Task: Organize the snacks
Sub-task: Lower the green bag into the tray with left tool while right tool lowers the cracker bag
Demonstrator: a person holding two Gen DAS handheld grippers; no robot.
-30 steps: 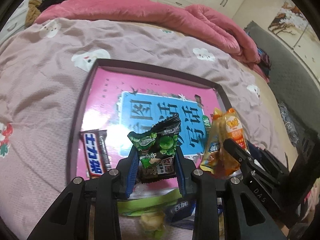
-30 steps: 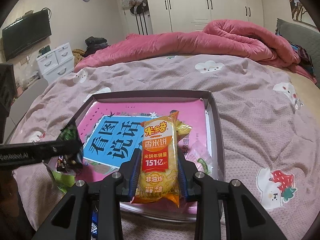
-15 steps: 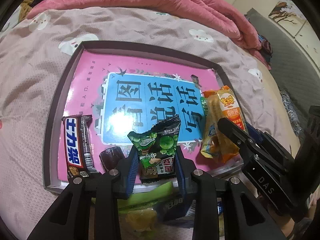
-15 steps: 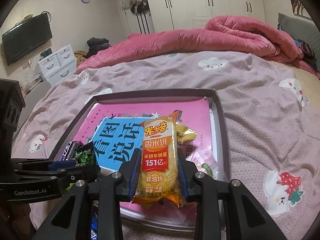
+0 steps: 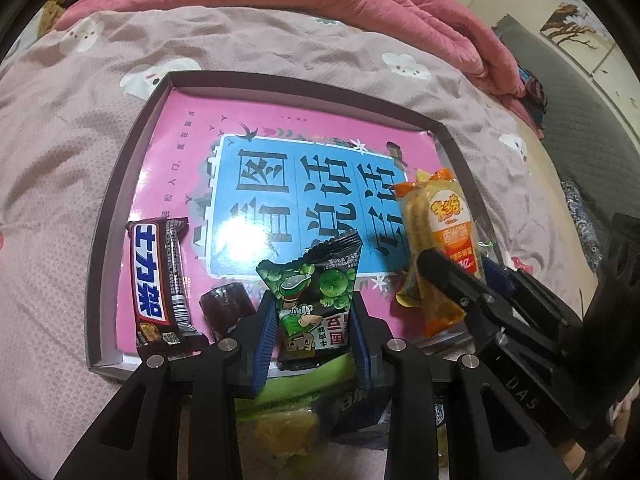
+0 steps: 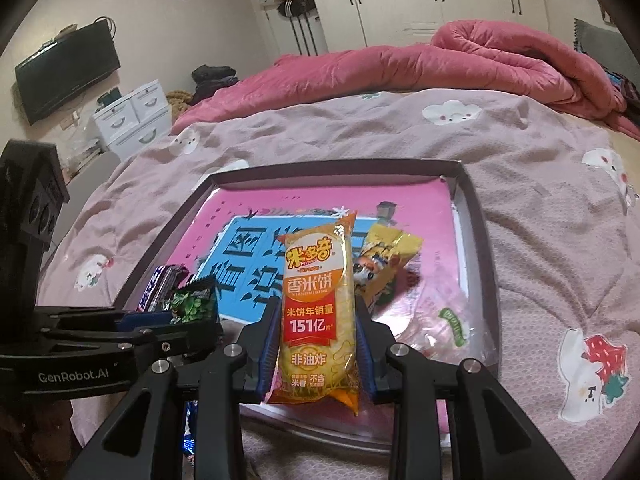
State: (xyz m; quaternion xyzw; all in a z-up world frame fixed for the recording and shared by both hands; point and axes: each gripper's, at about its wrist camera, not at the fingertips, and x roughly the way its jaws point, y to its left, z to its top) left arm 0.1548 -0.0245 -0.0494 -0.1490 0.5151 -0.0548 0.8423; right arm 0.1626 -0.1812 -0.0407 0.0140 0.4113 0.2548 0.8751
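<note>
Green pea packet [image 5: 316,296], orange rice-cracker packet [image 6: 318,312], both upright

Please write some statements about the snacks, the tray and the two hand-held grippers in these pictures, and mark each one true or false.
1. The left hand-held gripper is shut on a green snack packet. True.
2. The right hand-held gripper is empty. False: it is shut on an orange rice cracker packet.
3. A chocolate bar lies in the tray, near its left edge in the left wrist view. True.
4. The tray stands on a wooden table. False: it rests on a bed with a pink printed sheet.
5. A yellow packet lies in the tray behind the rice cracker packet. True.
</note>
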